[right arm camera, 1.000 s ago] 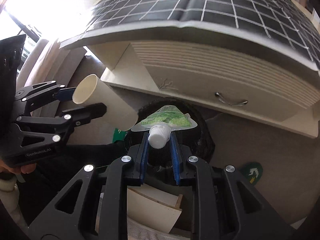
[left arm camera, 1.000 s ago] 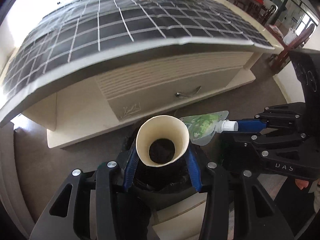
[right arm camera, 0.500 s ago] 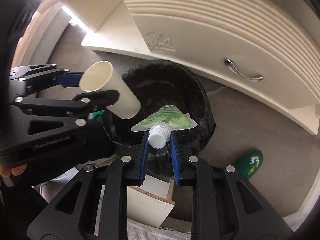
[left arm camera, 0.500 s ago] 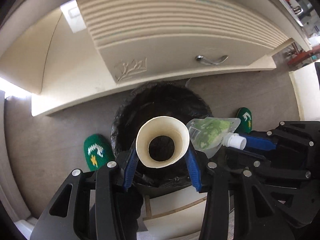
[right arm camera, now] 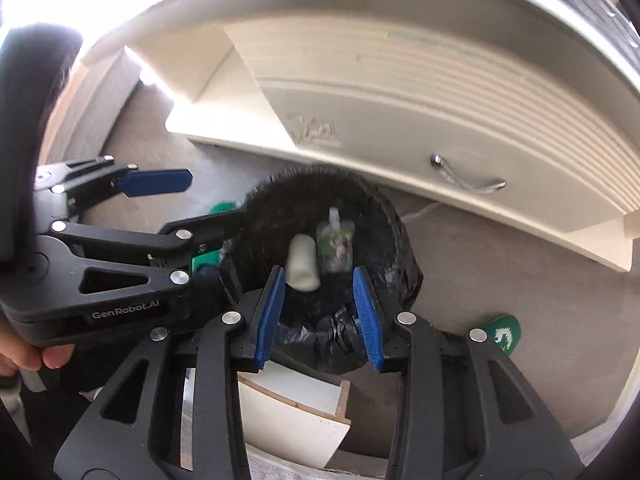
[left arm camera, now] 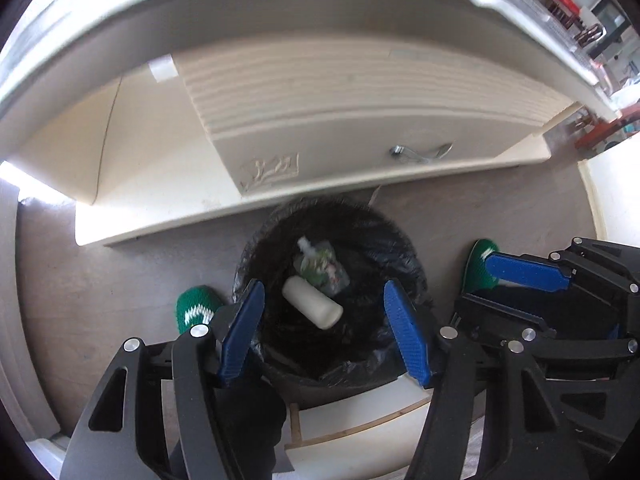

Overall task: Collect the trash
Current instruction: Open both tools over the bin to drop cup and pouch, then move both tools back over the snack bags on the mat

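Observation:
A black-lined trash bin (left arm camera: 404, 256) stands on the floor below both grippers; it also shows in the right wrist view (right arm camera: 384, 208). A cream paper cup (left arm camera: 313, 307) (right arm camera: 303, 263) and a green spouted pouch (left arm camera: 320, 266) (right arm camera: 335, 242) are inside the bin's opening, blurred. My left gripper (left arm camera: 324, 308) is open and empty above the bin. My right gripper (right arm camera: 319, 286) is open and empty above the bin. The right gripper's blue finger (left arm camera: 524, 272) shows at the right of the left wrist view.
A cream low cabinet (left arm camera: 340, 120) with a metal drawer handle (right arm camera: 466, 178) stands just behind the bin. Green knitted slippers (left arm camera: 196, 310) (right arm camera: 505, 333) lie on the grey floor either side. A white board (right arm camera: 292, 420) lies under the grippers.
Both grippers opened. The cup left the left gripper and the pouch left the right gripper; both are now in the bin.

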`<state>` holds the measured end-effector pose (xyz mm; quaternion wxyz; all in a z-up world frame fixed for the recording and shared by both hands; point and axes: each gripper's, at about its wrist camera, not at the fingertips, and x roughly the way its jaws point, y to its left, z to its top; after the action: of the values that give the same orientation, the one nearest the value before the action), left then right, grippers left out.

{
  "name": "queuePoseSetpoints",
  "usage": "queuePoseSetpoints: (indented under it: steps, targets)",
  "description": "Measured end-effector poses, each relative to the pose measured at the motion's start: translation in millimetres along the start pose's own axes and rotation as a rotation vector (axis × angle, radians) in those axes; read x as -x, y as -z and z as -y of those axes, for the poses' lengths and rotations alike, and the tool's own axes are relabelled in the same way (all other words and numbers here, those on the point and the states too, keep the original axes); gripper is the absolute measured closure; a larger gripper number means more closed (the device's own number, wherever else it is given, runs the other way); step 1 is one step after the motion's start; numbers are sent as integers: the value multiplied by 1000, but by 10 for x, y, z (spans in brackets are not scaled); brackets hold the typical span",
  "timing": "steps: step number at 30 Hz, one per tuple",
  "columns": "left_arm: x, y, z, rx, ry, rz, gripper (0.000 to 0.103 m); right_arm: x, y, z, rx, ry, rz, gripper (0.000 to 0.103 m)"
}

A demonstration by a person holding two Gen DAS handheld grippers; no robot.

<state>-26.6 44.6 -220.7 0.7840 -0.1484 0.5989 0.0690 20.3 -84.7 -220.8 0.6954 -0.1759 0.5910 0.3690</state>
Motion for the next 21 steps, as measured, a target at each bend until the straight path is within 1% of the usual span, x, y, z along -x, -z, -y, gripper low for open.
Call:
queuePoseSetpoints:
  steps: [4, 5, 8, 11, 14, 17, 21]
  targets:
    - [300, -56, 99, -26, -5, 87, 41, 332, -47, 53, -10, -22, 77, 68]
    - [397, -67, 124, -29, 2, 117, 41, 426, -61, 61, -6, -16, 100, 68]
    - [602, -115, 152, -18, 46, 174, 41, 681, -74, 64, 11, 23, 162, 65]
    - [854, -155, 193, -21, 70, 246, 41, 958, -89, 71, 26, 9, 223, 65]
    - [1056, -213, 224, -27, 79, 304, 41, 1204, -144, 77, 52, 30, 286, 65]
    - [1223, -306, 272, -46, 83, 343, 41, 1394, -241, 130, 71, 47, 328, 62]
    - [1360, -481, 204, -16, 180, 361, 41, 1593, -378, 214, 91, 96, 368, 61]
